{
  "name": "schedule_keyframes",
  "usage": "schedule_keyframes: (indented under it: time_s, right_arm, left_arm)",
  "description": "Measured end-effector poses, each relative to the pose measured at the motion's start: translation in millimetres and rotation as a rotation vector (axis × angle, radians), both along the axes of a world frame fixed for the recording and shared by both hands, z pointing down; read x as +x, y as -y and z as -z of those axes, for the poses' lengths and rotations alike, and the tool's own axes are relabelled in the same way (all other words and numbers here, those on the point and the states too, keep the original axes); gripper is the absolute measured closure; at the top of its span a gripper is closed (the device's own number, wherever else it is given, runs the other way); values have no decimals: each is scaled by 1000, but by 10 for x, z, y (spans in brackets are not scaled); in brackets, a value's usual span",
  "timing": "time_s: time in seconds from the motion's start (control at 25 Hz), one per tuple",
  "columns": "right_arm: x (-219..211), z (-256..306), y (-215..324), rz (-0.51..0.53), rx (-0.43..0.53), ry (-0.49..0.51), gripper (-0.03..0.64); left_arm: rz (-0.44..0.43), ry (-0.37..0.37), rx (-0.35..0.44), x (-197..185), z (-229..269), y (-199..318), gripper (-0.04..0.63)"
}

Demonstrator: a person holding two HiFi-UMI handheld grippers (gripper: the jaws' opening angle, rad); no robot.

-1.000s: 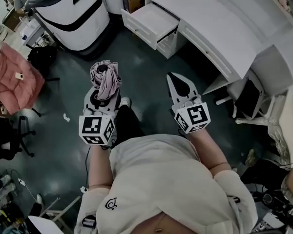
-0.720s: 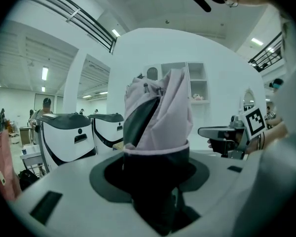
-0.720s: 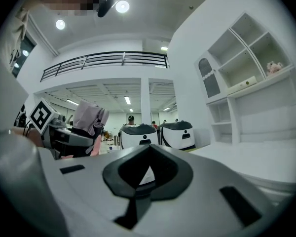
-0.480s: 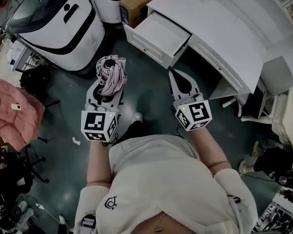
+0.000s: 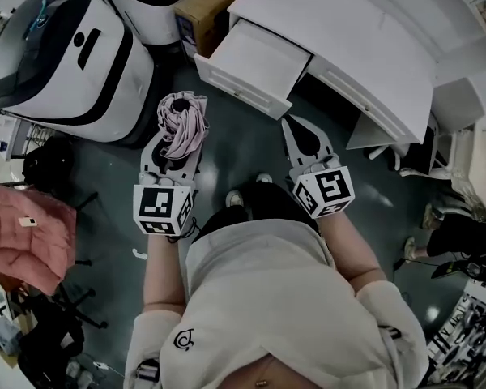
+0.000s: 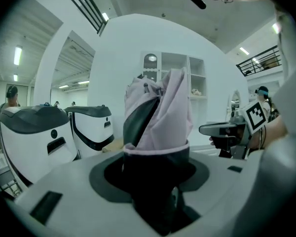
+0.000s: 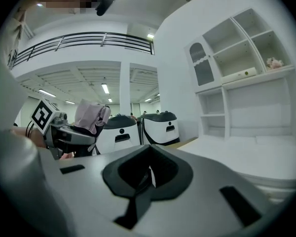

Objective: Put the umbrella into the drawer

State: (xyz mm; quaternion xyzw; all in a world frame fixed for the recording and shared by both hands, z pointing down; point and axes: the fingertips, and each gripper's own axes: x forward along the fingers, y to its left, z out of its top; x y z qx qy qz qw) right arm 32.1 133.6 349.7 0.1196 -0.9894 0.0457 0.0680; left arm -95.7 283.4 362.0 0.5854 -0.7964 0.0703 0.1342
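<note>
A folded pink umbrella (image 5: 183, 125) stands upright between the fingers of my left gripper (image 5: 176, 147), which is shut on its dark lower end. In the left gripper view the umbrella (image 6: 160, 113) fills the middle, rising out of the left gripper (image 6: 155, 181). My right gripper (image 5: 292, 130) is shut and holds nothing, level with the left one, just below the open white drawer (image 5: 251, 57). The drawer looks empty. From the right gripper (image 7: 147, 177) view, the umbrella (image 7: 91, 116) shows at the left.
The drawer belongs to a white desk (image 5: 352, 24) running to the upper right. Large white machines (image 5: 57, 55) stand at the upper left, with a cardboard box (image 5: 197, 8) between them and the desk. A pink jacket (image 5: 24, 235) lies at the left. White shelves (image 7: 237, 73) rise behind the desk.
The person has walked toward the desk: the drawer now lies closer, just ahead of both grippers. The left gripper still grips the umbrella; the right stays shut.
</note>
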Motion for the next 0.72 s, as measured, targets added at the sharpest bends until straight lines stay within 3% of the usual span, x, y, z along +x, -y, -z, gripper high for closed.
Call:
schedule_keyframes:
  time_s: [0.44, 0.72]
  right_arm:
    - [-489, -81, 1221, -81, 17, 54, 611]
    - [-762, -397, 2081, -116, -38, 33, 611]
  left_arm:
    - [-166, 88, -71, -602, -329, 1527, 374]
    - [-321, 140, -197, -837, -733, 2665, 374]
